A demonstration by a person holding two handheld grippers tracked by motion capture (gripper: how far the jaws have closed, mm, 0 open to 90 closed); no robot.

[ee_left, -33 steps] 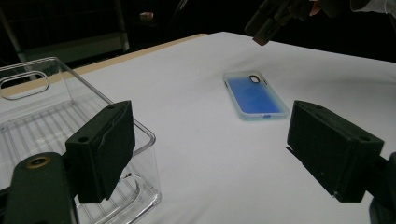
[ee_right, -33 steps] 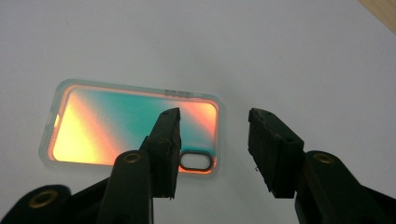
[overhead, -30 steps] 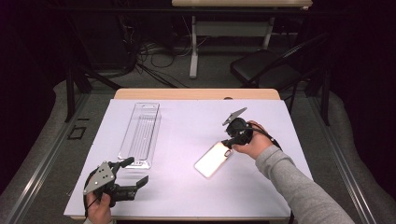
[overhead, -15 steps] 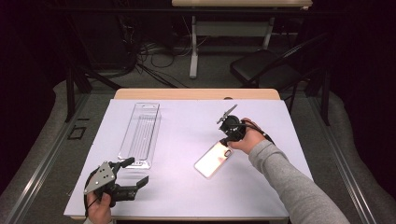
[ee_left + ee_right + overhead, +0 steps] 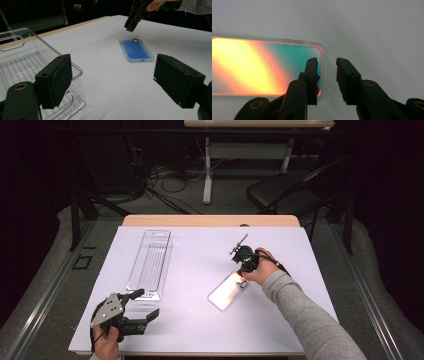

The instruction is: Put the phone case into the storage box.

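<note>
Right gripper point(image 5: 241, 270), jaws narrowing with nothing between, apparently just above phone case point(image 5: 229, 291); clear tray point(image 5: 150, 262) well apart.

High overhead – gripper views low, sharing phone case point(image 5: 136, 49).

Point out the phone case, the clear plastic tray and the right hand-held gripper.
Iridescent clear-rimmed phone case point(image 5: 227, 292): high view, middle of its shiny back.
Long clear plastic tray point(image 5: 150, 262): high view, its ribbed floor.
Right hand-held gripper point(image 5: 328, 75): right gripper view, gap between its black fingertips.
</note>
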